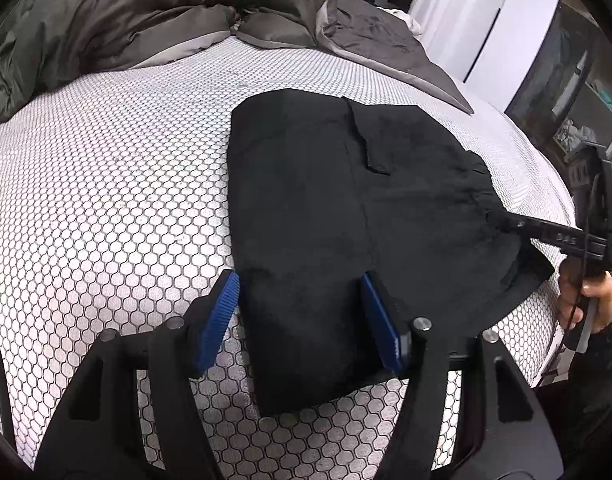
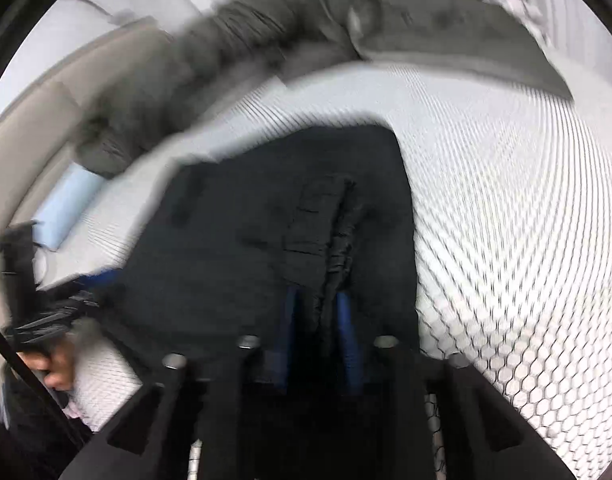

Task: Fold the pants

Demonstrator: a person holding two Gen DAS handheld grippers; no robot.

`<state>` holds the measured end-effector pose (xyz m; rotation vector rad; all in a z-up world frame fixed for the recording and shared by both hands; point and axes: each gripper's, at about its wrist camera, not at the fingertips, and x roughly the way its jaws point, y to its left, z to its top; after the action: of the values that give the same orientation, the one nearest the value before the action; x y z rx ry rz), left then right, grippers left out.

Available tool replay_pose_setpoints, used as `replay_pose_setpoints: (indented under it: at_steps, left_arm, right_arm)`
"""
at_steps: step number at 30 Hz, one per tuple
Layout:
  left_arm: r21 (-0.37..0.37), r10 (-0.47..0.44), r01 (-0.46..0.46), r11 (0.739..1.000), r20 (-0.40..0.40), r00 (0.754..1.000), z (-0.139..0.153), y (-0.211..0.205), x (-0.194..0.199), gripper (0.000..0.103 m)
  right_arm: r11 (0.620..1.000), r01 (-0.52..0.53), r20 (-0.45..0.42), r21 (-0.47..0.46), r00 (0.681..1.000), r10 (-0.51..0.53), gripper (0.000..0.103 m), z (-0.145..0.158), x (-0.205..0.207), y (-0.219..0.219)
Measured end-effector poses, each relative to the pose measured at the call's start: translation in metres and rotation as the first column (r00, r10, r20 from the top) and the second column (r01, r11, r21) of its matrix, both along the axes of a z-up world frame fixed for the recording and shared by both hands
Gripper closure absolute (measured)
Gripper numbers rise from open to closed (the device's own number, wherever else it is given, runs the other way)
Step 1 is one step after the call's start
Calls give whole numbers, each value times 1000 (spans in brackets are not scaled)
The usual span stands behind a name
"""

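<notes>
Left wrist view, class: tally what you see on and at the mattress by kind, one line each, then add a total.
Black pants: 1
Grey duvet: 1
Patterned mattress: 1
Grippers: 2, the left gripper and the right gripper
Total: 5

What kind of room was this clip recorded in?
Most likely a bedroom: the black pants lie on a bare mattress with a honeycomb-pattern cover, a rumpled grey duvet is pushed to the far end, and white wardrobe-like doors stand behind.
</notes>
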<state>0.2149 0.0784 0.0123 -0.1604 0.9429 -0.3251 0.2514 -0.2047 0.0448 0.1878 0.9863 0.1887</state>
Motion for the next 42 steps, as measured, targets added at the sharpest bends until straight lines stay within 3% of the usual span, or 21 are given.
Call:
replay_pose_setpoints:
  at_steps: [1, 2, 3, 5, 11, 13, 14, 17, 23, 29, 32, 35, 37, 40, 42]
  left_arm:
    - [-4, 15, -15, 1000, -4, 1000, 1, 3, 1, 41]
    - [-2, 32, -32, 999, -5, 999, 2, 7, 1, 41]
    - [1, 50, -50, 999, -5, 999, 3, 11, 1, 41]
    - [-13, 56, -56, 998, -15, 998, -1, 17, 4, 41]
    - [-14, 56, -56, 998, -33, 998, -8, 14, 8, 45]
    - [-29, 37, -38, 999, -29, 999, -9, 12, 10, 56]
    - [-25, 32, -33, 999, -24, 999, -8, 11, 11, 56]
    - [3, 19, -19, 1000, -6, 1000, -6, 9, 11, 60]
    - [40, 92, -92, 995, 9, 996, -4, 31, 19, 62]
    - [21, 131, -131, 991, -11, 991, -3, 48, 13, 62]
    - [70, 138, -138, 988, 15, 990, 6, 44, 2, 62]
    - [105, 53, -64, 992, 108, 993, 22, 24, -15, 57]
    - [149, 4, -28, 988, 155, 988, 25, 9, -22, 45]
    - [224, -63, 26, 974, 158, 985, 20, -15, -23, 45]
    - [258, -75, 38, 965, 137, 988, 11, -26, -21, 45]
  right_arm:
    - [1000, -4, 14, 2, 1000, 4, 73, 7, -2, 0]
    - [1000, -4, 53, -27, 999, 5, 62, 19, -9, 0]
    - [999, -1, 88, -46, 996, 6, 44, 28, -14, -2]
    - [999, 2, 117, -38, 993, 3, 23, 34, -21, -11]
    - [999, 31, -18, 32, 999, -31, 29, -5, -1, -32]
    - [996, 11, -10, 83, 1000, -10, 46, -4, 0, -32]
    - [996, 6, -8, 93, 1000, -5, 60, -3, -1, -31]
    - [1000, -16, 19, 25, 1000, 15, 71, -2, 3, -14]
    - [999, -22, 36, 36, 999, 20, 72, -4, 17, 5]
    - [999, -49, 39, -2, 998, 49, 71, -7, 22, 23]
    - [1000, -20, 23, 9, 1000, 20, 55, -2, 16, 15]
    - [1000, -20, 70, 24, 997, 18, 53, 14, -4, 8]
    - [998, -54, 111, 21, 992, 51, 53, 25, -17, 11]
    - [990, -138, 129, 42, 983, 131, 53, 27, -23, 26]
    - [982, -174, 84, 70, 982, 168, 53, 18, -17, 36]
